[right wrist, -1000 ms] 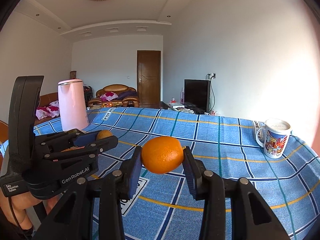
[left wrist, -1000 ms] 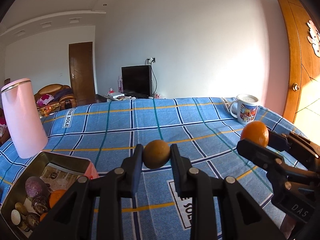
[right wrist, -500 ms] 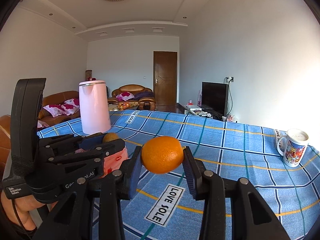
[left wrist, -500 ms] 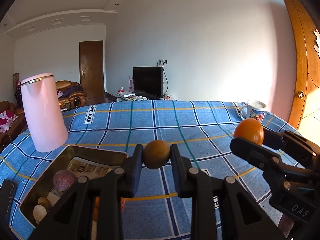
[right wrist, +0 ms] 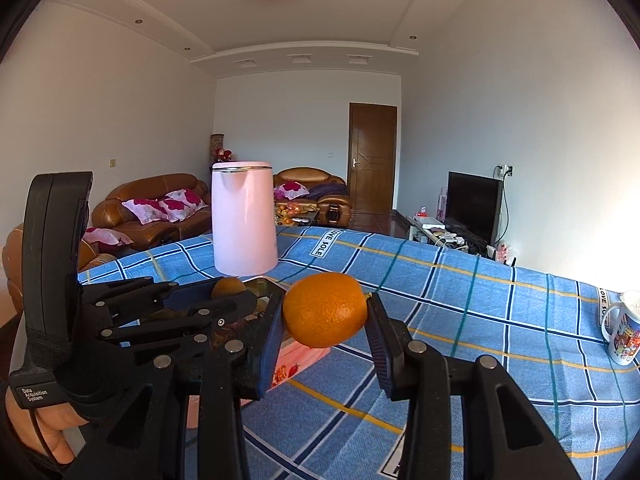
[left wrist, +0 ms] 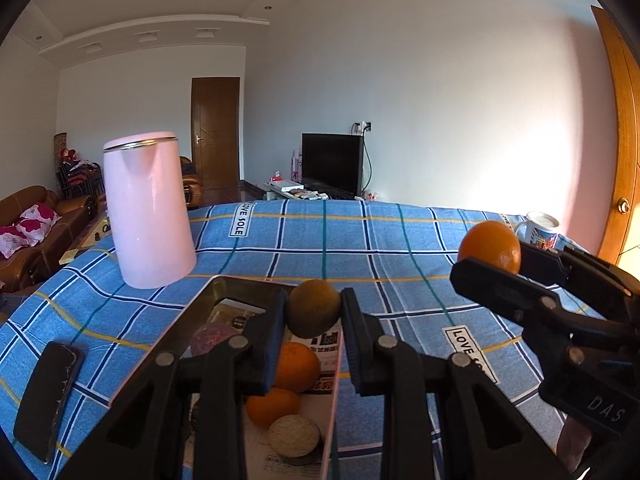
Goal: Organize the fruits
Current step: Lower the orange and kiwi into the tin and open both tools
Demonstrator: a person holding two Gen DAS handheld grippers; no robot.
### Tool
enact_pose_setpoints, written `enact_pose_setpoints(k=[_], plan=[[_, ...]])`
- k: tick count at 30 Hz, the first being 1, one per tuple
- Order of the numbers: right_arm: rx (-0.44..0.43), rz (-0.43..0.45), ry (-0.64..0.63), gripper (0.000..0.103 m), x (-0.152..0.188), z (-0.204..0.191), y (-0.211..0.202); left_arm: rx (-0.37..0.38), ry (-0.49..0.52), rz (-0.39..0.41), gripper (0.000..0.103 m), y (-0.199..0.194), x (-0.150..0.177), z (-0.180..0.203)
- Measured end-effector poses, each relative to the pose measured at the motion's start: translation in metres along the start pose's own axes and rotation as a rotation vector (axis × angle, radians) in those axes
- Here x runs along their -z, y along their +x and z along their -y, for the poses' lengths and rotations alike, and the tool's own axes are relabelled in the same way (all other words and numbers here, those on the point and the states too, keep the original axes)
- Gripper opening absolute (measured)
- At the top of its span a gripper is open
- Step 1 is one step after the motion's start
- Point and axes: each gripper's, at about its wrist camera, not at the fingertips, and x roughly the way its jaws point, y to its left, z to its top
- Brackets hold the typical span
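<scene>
The left gripper (left wrist: 313, 312) is clamped on a small brown round fruit (left wrist: 313, 307), and the right gripper (right wrist: 325, 318) is clamped on an orange (right wrist: 325, 310); both fruits sit between the pads, clear of the blue checked tablecloth (left wrist: 360, 248).

The relation that matters is tray to grippers. The metal tray (left wrist: 224, 286) lies directly below and just in front of the left gripper, its long axis running from near to far, roughly along the line the left fingers point. The brown fruit hangs over the tray's far half, so I judge a drop from there would land inside. The right gripper stands to the right of the tray, with the orange over bare cloth in the left wrist view (left wrist: 490, 246); it has to travel left to reach the tray, so the left hand is the nearer of the 2.

Inside the tray, 2 oranges (left wrist: 296, 366) and a pale round item (left wrist: 294, 436) lie along its right side, with a purplish fruit (left wrist: 212, 338) further left.

The left gripper's frame covers much of the tray's near end, so the free space there is hard to judge. In the right wrist view the tray is almost wholly hidden behind the left gripper (right wrist: 224, 292). A pink kettle (left wrist: 148, 212) stands beyond the tray's far left corner, a dark phone (left wrist: 48, 396) lies left of it, and a mug (left wrist: 540, 232) is far right.
</scene>
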Motion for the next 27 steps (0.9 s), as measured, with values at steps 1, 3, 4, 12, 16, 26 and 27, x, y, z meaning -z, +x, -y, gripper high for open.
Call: enact_pose_setpoints(k=[1,3,4,12,16,26,27], plan=[[-0.006,-0.001,-0.006,0.042,-0.001,-0.003,0.002,-0.006,-0.003,0.0,0.028,-0.001,0.0,-0.004],[-0.018,-0.003,-0.015,0.042,-0.003,-0.01,0.007,-0.017,-0.009,0.002,0.028,-0.004,0.001,-0.01],[-0.023,-0.005,-0.019,0.042,-0.004,-0.014,0.009,-0.023,-0.01,0.003,0.028,-0.005,0.001,-0.014],[-0.065,-0.025,-0.045,0.042,-0.006,-0.033,0.029,-0.074,-0.034,0.005,0.028,-0.01,0.003,-0.044],[-0.084,-0.036,-0.063,0.042,-0.007,-0.045,0.037,-0.09,-0.056,-0.008,0.028,-0.009,0.006,-0.06],[-0.124,-0.077,-0.068,0.042,-0.008,-0.066,0.055,-0.114,-0.086,-0.038,0.028,-0.006,0.012,-0.085],[-0.127,-0.085,-0.069,0.042,-0.008,-0.067,0.058,-0.116,-0.088,-0.043,0.028,-0.005,0.012,-0.088]])
